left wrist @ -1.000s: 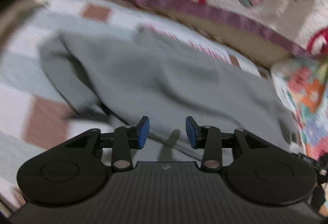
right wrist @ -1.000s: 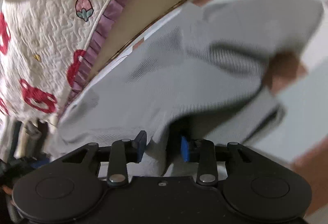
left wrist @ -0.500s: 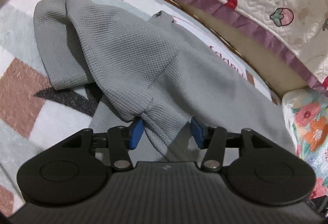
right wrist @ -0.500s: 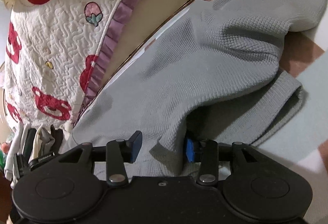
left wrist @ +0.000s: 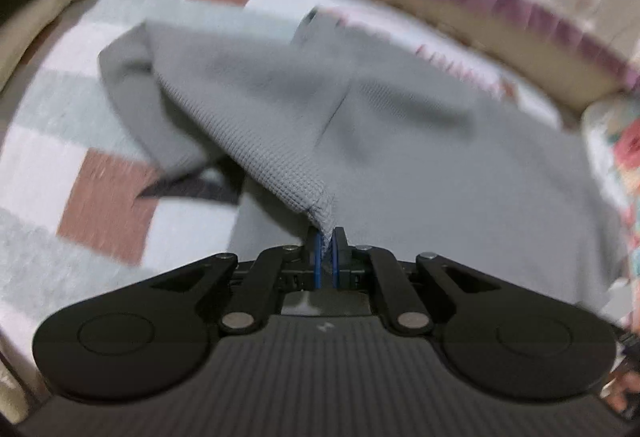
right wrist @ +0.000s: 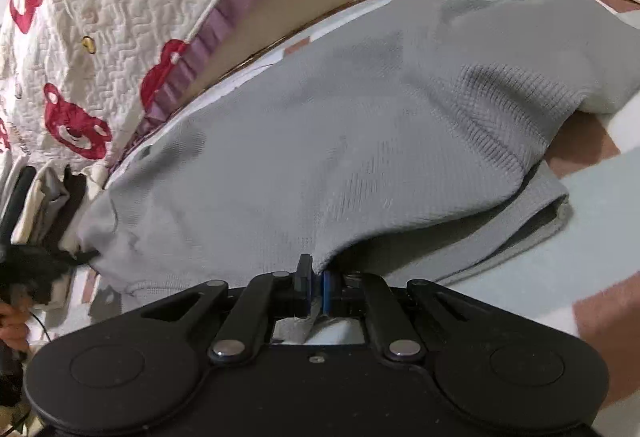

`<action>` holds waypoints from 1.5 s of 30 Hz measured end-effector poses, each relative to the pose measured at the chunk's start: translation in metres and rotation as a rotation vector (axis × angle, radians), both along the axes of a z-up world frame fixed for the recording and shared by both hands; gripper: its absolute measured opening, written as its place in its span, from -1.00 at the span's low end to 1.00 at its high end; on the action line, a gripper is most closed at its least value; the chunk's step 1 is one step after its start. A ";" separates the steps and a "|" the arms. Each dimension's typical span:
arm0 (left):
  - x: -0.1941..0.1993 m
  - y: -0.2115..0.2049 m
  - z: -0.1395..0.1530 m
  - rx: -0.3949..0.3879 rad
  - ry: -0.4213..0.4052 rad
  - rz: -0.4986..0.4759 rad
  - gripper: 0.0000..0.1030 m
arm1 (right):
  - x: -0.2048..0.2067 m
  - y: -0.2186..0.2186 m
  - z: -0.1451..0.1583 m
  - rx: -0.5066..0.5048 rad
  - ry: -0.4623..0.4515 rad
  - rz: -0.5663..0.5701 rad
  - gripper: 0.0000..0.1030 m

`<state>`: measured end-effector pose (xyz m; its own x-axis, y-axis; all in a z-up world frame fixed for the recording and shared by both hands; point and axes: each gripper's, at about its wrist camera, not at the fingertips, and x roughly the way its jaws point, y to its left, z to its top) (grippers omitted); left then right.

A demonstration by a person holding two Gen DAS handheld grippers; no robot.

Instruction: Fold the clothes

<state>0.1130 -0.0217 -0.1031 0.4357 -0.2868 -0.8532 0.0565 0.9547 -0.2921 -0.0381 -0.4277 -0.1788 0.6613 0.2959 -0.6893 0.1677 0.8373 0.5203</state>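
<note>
**Q:** Where is the garment, and what do the tongs hold?

**A:** The grey sweater (left wrist: 400,141) lies spread on the patterned mat (left wrist: 108,205), its far edge near the quilt (right wrist: 100,29) with the purple frill. My left tongs (left wrist: 327,249) are pressed together on a hemmed corner of the sweater. My right tongs (right wrist: 316,283) are likewise pinching a fold of its near edge. Both grips show cloth between the blue pads.

**Q:** What is the step in hand?

**A:** As I judge it, lifting the near edge to fold it over the body of the sweater.

**Q:** How do I do it well?

**A:** 1. Raise both corners together, so the edge between them stays taut and level. 2. Carry them toward the far side at equal pace; unequal travel would likely skew the fold. 3. Watch the sleeve (left wrist: 132,109) bunched on the left in the left view; it may drag or tuck under. 4. Lower the edge flat before opening either grip.

**Q:** Main risk?

**A:** The knit is loose and may slip from a shallow pinch.
</note>
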 end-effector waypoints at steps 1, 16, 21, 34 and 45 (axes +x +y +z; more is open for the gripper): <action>0.000 0.001 -0.002 0.001 0.018 -0.009 -0.87 | -0.002 0.001 0.002 -0.024 -0.001 0.008 -0.88; 0.124 0.007 0.053 0.065 -0.253 -0.243 -0.17 | 0.074 -0.079 0.119 -0.399 -0.293 0.160 -0.13; 0.171 -0.005 0.017 -0.048 -0.209 -0.279 -0.13 | 0.169 -0.129 0.090 -0.380 -0.166 0.111 -0.65; 0.182 -0.026 -0.004 0.075 -0.182 -0.376 -0.67 | 0.218 -0.176 0.021 -0.110 0.003 0.021 -0.17; 0.193 -0.025 0.000 0.034 -0.165 -0.320 -0.52 | 0.214 -0.174 0.014 -0.020 -0.027 0.029 -0.60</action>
<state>0.3064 -0.0466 -0.1031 0.4610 -0.4035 -0.7903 0.3982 0.8900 -0.2221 0.1757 -0.6017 -0.1650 0.6713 0.3010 -0.6773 0.1296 0.8520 0.5072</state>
